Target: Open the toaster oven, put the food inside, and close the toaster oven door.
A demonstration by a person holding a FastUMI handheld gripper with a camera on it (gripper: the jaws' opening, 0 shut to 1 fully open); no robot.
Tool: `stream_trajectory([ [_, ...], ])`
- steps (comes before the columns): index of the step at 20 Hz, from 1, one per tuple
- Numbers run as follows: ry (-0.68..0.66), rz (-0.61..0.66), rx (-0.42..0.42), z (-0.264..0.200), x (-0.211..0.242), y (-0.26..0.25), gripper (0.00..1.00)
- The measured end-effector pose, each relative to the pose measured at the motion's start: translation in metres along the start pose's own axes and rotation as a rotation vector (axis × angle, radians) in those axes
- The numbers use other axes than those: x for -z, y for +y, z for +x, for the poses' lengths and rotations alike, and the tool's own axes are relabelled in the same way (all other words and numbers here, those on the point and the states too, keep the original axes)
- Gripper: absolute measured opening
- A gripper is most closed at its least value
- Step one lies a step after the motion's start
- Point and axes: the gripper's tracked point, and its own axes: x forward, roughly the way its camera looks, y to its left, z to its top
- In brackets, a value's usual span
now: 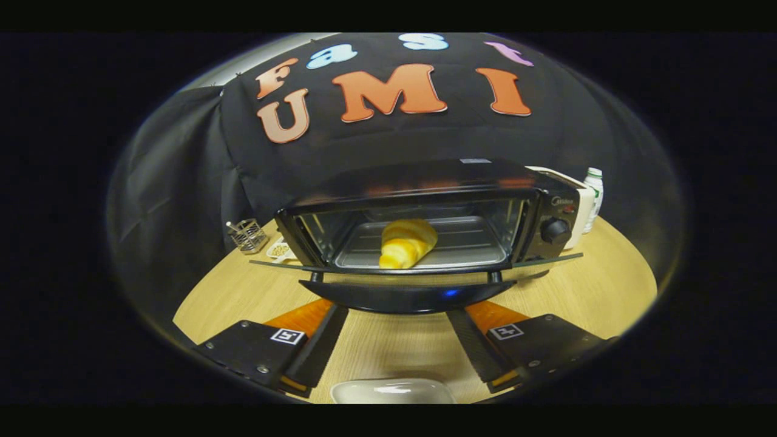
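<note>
The counter (583,291) is a pale wood top whose far edge meets the black cloth wall; open wood lies on both sides of the oven and in a wide strip between the oven and the tongs.

The oven (425,212) stands toward the back of the counter, its long axis running side to side and its mouth facing the tongs. Its door (413,267) is folded down flat, sticking out toward the tongs with its dark handle (407,298) along the front edge. The door's two ends reach past the oven body on either side. The handle lies just ahead of the fingertips, apart from them.

The tongs (394,331) are spread wide and hold nothing; bare counter shows between the two fingers.

Inside the oven a metal tray (473,243) fills the floor of the cavity. The croissant (407,243) lies on it, left of middle, its long axis running slantwise from the back of the tray toward the door, the near tip close to the tray's front lip.

A knob (555,230) sits on the oven's right panel. A bottle (593,197) stands behind the oven's right end. A wire holder (247,235) sits at the left near the wall. A white dish (391,391) lies between the fingers, near their base.
</note>
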Motion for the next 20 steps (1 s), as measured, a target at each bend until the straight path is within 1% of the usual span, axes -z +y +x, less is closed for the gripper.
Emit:
stream_trajectory([
  [8,-0.048,0.082,0.069,0.021,-0.034,-0.022,0.95],
  [12,-0.119,0.095,0.074,0.024,-0.056,-0.025,0.95],
  [13,-0.098,0.078,0.071,0.023,-0.052,-0.025,0.94],
  [17,-0.138,0.029,0.066,0.007,-0.054,-0.022,0.95],
  [20,-0.203,0.022,0.034,-0.02,-0.068,-0.016,0.95],
])
